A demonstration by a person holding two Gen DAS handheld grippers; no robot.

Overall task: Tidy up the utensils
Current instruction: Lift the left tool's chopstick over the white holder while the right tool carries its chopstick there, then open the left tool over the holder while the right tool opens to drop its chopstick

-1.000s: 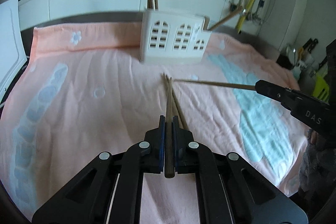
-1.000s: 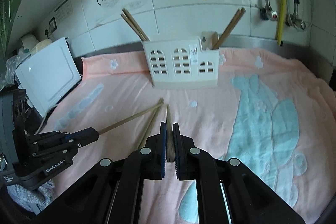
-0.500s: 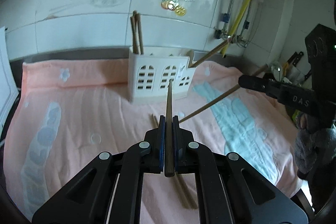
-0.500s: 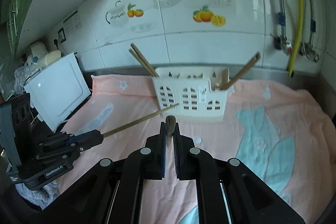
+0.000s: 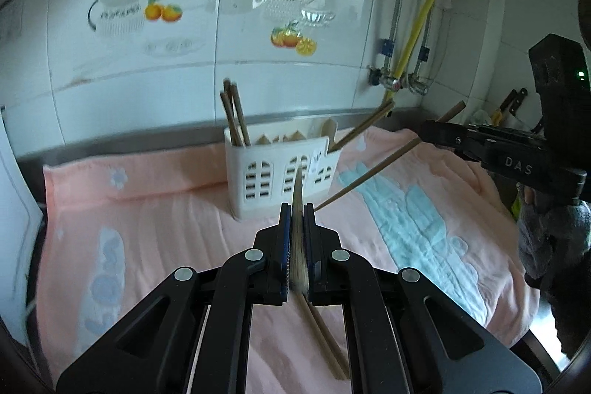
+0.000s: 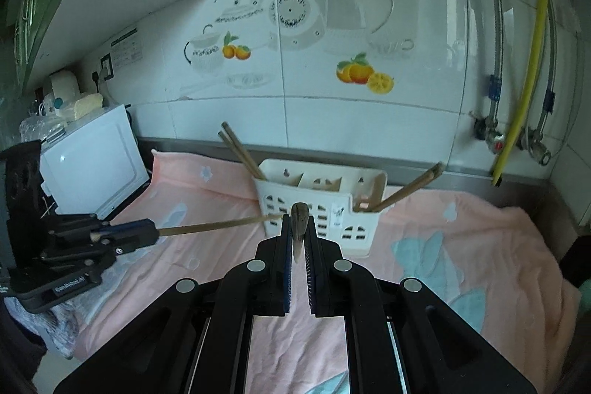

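A white slotted utensil holder (image 5: 284,172) (image 6: 321,198) stands at the back of the pink towel (image 5: 166,209). Two chopsticks lean in its left slot (image 6: 240,150) and two in its right slot (image 6: 406,187). My left gripper (image 5: 296,209) (image 6: 155,231) is shut on one wooden chopstick (image 5: 297,187) that points toward the holder. My right gripper (image 6: 298,220) (image 5: 424,132) is shut on another chopstick (image 5: 369,172), seen end-on (image 6: 299,211) in its own view. Both are held in the air above the towel. Two loose chopsticks (image 5: 321,331) lie on the towel below my left gripper.
A white box-shaped appliance (image 6: 92,157) stands at the towel's left end. Water pipes and a yellow hose (image 6: 528,61) run down the tiled wall at the right. Knife handles (image 5: 513,98) show at the far right. A gloved hand (image 5: 546,231) holds the right gripper.
Both grippers have risen from the towel, each with its chopstick. The holder now sits lower in both views, and more of the tiled wall shows.
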